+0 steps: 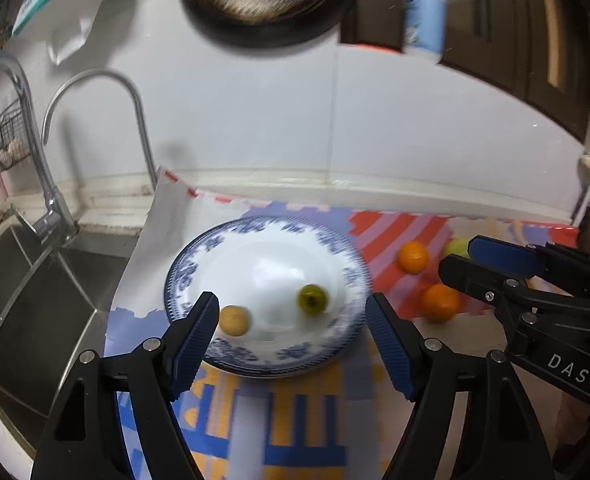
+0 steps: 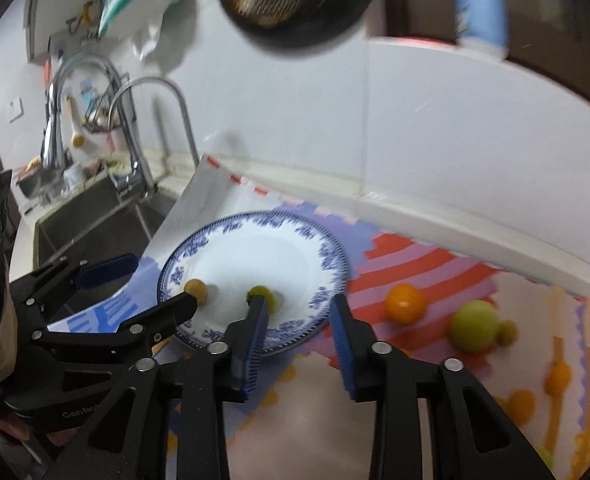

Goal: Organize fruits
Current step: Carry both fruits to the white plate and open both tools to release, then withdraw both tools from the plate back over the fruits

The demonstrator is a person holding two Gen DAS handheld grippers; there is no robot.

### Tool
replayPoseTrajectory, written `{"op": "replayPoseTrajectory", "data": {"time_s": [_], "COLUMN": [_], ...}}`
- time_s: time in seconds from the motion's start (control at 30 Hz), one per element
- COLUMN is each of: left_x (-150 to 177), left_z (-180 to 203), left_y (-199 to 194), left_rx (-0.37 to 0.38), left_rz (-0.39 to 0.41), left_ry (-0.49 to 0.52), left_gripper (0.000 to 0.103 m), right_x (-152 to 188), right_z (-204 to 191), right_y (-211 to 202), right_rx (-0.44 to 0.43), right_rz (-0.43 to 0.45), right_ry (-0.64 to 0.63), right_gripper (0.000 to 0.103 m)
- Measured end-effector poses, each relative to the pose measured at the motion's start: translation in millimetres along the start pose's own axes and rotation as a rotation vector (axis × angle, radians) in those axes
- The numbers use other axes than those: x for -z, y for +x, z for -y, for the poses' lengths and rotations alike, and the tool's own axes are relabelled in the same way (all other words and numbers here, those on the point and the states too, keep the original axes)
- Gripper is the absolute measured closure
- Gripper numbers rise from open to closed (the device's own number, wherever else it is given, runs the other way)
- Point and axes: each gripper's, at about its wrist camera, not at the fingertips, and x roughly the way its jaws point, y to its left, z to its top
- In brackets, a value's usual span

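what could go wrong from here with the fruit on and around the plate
The green fruit and tan fruit lie loose on the smooth plate; a nudge might roll them off. The two open claws, left claw and right claw, work close together and could collide near the oranges.

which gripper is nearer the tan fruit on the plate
Left. The left gripper is open with one finger right beside the tan fruit; the right gripper sits over the plate's opposite edge.
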Motion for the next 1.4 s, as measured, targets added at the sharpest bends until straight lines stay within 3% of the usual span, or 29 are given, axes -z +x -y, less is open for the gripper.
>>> {"op": "replayPoseTrajectory", "data": {"time_s": [0.27, 0.4, 0.7, 0.8, 1.0, 1.4], "left_x": [-3.4, -2.1, 10.2, 13.3, 17.8, 25.4], "left_z": [37.8, 55.0, 89.4, 94.1, 97.1, 100.3], "left_y": [-44.0, -63.3, -95.9, -99.7, -95.5, -50.7], "left_rx": [0.042, 0.058, 0.011, -0.008, -0.02, -0.007], "left_rz": [0.068, 0.109, 0.216, 0.236, 0.219, 0.114], "left_ry": [0.051, 0.072, 0.149, 0.155, 0.159, 0.186], "left_gripper": [0.023, 0.019, 0.01, 0.008, 0.008, 0.007], "right_x": [12.2, 23.8, 58.0, 68.6, 82.5, 99.7], "right_z": [22.2, 29.6, 48.4, 56.5, 69.2, 84.8], "right_y": [-64.3, -94.7, -143.0, -154.7, -165.2, -134.0], "right_rx": [0.067, 0.118, 0.277, 0.338, 0.43, 0.434], "right_rz": [0.078, 0.119, 0.152, 0.161, 0.169, 0.057], "right_ry": [0.081, 0.099, 0.142, 0.175, 0.259, 0.344], "right_gripper": [0.064, 0.053, 0.036, 0.035, 0.032, 0.03]}}
